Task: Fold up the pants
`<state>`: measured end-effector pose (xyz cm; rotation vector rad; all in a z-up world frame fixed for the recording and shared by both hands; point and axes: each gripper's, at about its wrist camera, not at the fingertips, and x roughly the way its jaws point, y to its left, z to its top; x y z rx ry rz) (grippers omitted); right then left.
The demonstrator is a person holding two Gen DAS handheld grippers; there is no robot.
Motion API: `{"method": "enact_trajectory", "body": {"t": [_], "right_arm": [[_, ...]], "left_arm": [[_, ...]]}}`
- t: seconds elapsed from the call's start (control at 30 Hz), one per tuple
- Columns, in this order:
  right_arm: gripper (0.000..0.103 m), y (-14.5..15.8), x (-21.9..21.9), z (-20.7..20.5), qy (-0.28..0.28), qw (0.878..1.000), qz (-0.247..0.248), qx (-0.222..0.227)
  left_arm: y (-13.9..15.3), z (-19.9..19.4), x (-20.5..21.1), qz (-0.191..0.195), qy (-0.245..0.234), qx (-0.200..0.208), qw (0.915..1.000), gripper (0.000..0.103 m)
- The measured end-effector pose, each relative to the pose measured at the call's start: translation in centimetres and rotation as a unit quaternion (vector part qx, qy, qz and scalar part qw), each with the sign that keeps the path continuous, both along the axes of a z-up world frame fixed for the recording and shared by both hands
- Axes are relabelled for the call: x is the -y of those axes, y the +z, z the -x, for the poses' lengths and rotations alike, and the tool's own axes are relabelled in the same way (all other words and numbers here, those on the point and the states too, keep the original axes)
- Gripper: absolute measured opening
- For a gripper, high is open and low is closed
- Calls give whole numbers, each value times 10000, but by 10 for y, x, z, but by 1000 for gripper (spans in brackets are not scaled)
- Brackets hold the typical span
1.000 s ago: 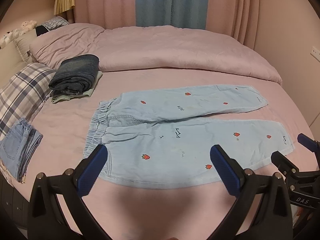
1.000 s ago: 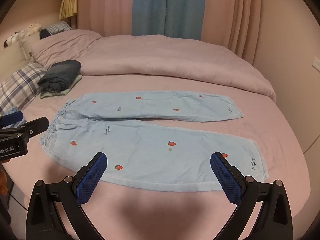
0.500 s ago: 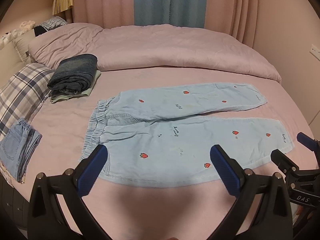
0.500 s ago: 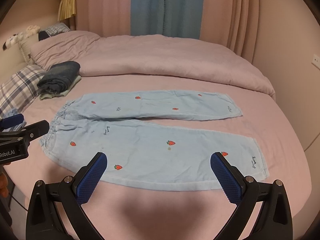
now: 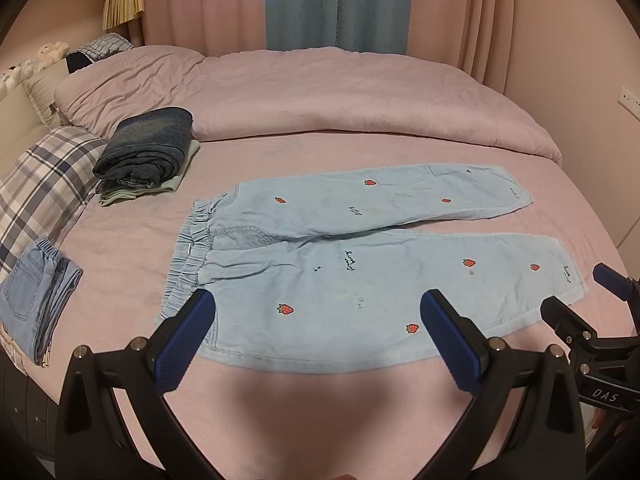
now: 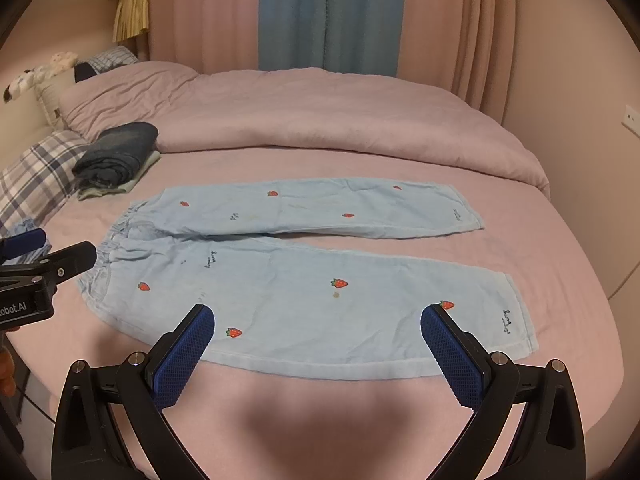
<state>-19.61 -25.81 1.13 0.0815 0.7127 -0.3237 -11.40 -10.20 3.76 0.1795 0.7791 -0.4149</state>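
Observation:
Light blue pants (image 5: 360,264) with red strawberries lie flat on the pink bed (image 5: 320,408), waistband to the left, both legs stretched right. The same pants (image 6: 304,280) fill the middle of the right wrist view. My left gripper (image 5: 320,332) hovers open over the near edge of the lower leg, by the waistband side, holding nothing. My right gripper (image 6: 318,344) hovers open over the near edge of the lower leg toward the cuff, also holding nothing. Each gripper's fingers show at the side of the other's view.
A folded dark denim stack (image 5: 146,152) sits at the back left beside a plaid pillow (image 5: 40,188). Folded light jeans (image 5: 32,300) lie at the left bed edge. A pink duvet (image 5: 320,100) covers the far half. Curtains and wall stand behind.
Both grippers have shifted only slightly over the pants; the view has crept a little forward and down. The pants lie as before.

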Motion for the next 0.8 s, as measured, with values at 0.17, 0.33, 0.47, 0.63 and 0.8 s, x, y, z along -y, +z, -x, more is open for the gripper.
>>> {"method": "enact_trajectory", "body": {"t": [0.17, 0.33, 0.47, 0.63, 0.8], "right_arm": [[103, 0, 0, -1, -9, 10000, 17, -26], [103, -1, 1, -1, -5, 10000, 32, -14], [103, -1, 0, 0, -5, 10000, 31, 18], [103, -6, 0, -1, -1, 10000, -40, 8], [103, -31, -4, -6, 310, 9992, -245, -65]], "left_arm": [[-1, 2, -2, 12, -26, 7, 10000, 103], [-1, 3, -2, 10, -27, 3, 10000, 103], [-2, 2, -2, 21, -33, 1, 10000, 103], [-11, -5, -9, 294, -13, -203, 9994, 103], [-48, -30, -35, 770, 306, -1011, 9914, 103]]}}
